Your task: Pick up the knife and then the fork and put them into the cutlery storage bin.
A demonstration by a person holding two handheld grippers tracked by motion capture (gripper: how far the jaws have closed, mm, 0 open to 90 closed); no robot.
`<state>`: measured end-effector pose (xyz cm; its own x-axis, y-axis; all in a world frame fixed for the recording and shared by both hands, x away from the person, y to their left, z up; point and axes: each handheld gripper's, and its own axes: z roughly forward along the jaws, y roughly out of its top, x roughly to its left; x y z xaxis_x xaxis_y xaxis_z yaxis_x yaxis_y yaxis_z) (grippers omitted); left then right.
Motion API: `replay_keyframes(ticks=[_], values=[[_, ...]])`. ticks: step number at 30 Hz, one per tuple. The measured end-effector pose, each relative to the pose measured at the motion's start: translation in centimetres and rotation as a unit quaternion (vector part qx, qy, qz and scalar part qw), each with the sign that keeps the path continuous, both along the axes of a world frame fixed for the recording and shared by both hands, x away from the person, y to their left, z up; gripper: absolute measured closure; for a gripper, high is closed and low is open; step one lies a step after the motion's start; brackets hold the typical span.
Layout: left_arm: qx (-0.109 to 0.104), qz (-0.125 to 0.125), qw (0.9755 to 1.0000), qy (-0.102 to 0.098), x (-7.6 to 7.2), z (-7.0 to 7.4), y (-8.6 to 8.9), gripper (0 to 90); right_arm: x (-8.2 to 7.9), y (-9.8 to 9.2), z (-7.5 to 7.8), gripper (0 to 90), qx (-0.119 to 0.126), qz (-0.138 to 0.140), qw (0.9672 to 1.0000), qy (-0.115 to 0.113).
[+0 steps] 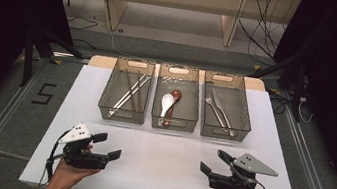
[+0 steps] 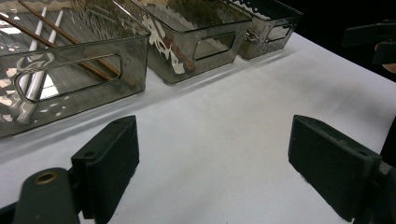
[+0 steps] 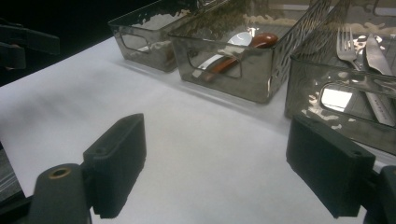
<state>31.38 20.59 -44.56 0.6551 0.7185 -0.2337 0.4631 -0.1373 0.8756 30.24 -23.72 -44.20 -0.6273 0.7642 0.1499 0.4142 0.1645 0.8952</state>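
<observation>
High view: left gripper [image 1: 107,147] and right gripper [image 1: 207,170] low in frame, jaws spread, empty. Cutlery sorted in three bins across the centre: chopsticks [image 1: 130,91], spoons [image 1: 169,102], fork and knife [image 1: 218,109].

Left gripper view: chopstick bin [image 2: 70,65] upper left, table [image 2: 224,126] bare.

Right gripper view: fork [image 3: 348,49] upper right. Sorting probably finished.

Left tongs [image 1: 107,147] and right tongs [image 1: 210,167] gape wide, hands low, apart

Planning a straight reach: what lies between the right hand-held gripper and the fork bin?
Bare white table between right hand-held gripper and fork bin, per high view.
</observation>
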Motion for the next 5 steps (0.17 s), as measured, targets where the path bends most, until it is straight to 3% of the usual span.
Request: replay_keyframes(ticks=[5], values=[[0.0, 0.0, 1.0, 0.0, 0.02, -0.01, -0.01, 16.1, 0.02, -0.01, -0.03, 20.9, -0.002, -0.001, 1.0, 0.0]])
